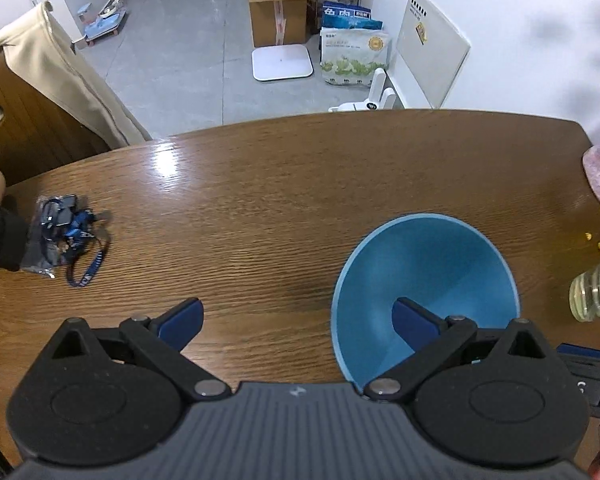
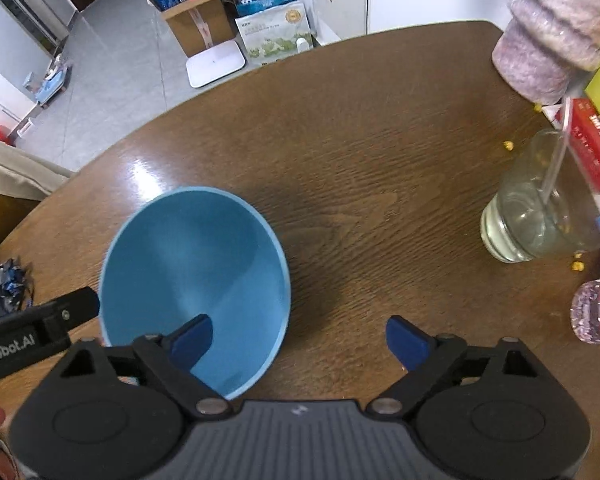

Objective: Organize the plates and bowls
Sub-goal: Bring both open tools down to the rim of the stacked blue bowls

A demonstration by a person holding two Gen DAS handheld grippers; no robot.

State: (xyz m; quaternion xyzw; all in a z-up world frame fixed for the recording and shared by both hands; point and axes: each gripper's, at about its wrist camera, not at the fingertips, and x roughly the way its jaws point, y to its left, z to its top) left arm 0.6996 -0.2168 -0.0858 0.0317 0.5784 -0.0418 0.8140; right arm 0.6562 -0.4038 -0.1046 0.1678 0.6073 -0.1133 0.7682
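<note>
Two grippers point steeply down at a brown wooden table (image 1: 284, 184), and I see one blue bowl (image 1: 424, 280) standing upright on it, empty. My left gripper (image 1: 296, 320) has its jaws wide apart; its right-hand finger (image 1: 414, 318) hangs over the inside of the bowl, while the other finger is over bare wood to the left, so the bowl's near rim lies between them. I cannot tell whether the pad touches the bowl wall. My right gripper (image 2: 300, 340) is also spread wide, gripping nothing; its left-hand finger (image 2: 192, 338) sits over the bowl's inside, the other over bare wood.

In the right wrist view the bowl (image 2: 196, 280) is left of centre, and the left gripper's black arm reaches in toward the bowl's left rim. A broad stretch of clear wood runs from the bowl to the table's curved far edge. To the right, well apart from the bowl, stand a clear glass jar (image 2: 540, 208) with a straw, a small plastic bottle (image 2: 598, 308) with a red label, a red box (image 2: 596, 148) and a pinkish wrapped roll (image 2: 556, 28), all crowded along the right edge. A few yellow crumbs (image 2: 508, 145) lie near the jar.

On the left side, in the left wrist view, a blue lanyard (image 1: 78, 240) with a badge lies near the table's left edge, well apart from the bowl. Past the far edge are grey floor and a cardboard box (image 1: 278, 16).
</note>
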